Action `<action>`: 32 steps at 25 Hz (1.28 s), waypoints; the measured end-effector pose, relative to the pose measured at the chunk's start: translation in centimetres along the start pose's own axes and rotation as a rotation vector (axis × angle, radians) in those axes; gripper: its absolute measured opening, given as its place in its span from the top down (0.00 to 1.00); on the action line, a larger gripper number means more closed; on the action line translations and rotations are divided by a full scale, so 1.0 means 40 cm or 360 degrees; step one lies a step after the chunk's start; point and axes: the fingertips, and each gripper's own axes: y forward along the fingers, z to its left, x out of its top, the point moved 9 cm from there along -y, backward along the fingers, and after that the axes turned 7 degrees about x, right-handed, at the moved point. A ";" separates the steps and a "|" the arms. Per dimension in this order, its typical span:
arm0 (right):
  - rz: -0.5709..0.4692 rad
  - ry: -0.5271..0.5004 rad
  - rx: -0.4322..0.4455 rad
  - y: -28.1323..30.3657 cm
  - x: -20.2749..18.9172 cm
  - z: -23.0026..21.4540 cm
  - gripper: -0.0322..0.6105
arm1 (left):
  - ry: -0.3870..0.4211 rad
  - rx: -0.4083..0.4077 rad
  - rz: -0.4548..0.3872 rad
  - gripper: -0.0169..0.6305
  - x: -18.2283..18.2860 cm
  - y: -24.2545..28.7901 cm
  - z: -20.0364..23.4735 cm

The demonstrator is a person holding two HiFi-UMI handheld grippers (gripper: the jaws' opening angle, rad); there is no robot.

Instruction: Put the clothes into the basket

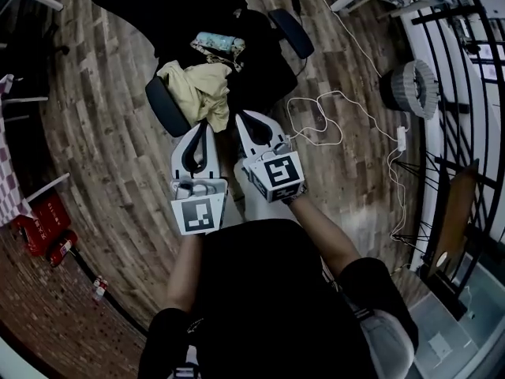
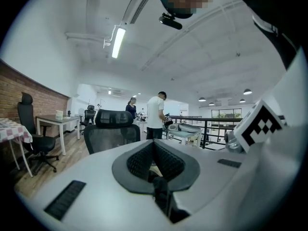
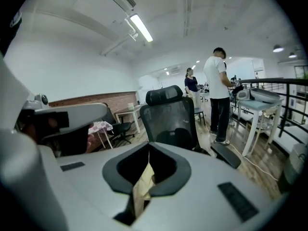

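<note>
Chair: a black mesh-backed office chair point(image 1: 264, 69) stands on the wood-plank floor just beyond both grippers, an armrest on either side of the seat.
Clothes: a crumpled pale yellow garment point(image 1: 201, 85) lies on the near left part of the seat. A smaller teal patterned cloth point(image 1: 219, 46) lies just beyond it.
Basket: a pale ribbed round basket point(image 1: 414, 88) stands on the floor well to the right of the chair, near a black metal railing point(image 1: 458, 54).
In the way: a loose white cable point(image 1: 316, 121) loops across the floor between chair and basket.
Far left: a red plastic crate point(image 1: 43, 223) sits by the brick-patterned strip.
Left gripper point(image 1: 203, 123): jaws pressed together with nothing between them, tips near the yellow garment's near edge.
Right gripper point(image 1: 240, 116): jaws closed, just right of that garment.
Background: two standing people point(image 3: 219, 95) beyond the chair back.
Hard to make out: yellow cloth shows through the hollow behind the right tips; I cannot tell whether it is pinched. The person's body cuts off the near floor.
</note>
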 end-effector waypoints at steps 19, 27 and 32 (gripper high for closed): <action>0.0648 0.0294 0.0161 0.465 -0.437 -0.127 0.49 | -0.0053 0.0015 0.0254 0.95 -0.339 0.172 0.146; 0.0777 0.0220 0.0112 0.600 -0.546 -0.141 0.39 | -0.0073 -0.0013 0.0249 0.95 -0.408 0.200 0.218; 0.0846 0.0141 0.0108 0.668 -0.596 -0.143 0.32 | -0.0102 -0.0009 0.0264 0.95 -0.455 0.208 0.240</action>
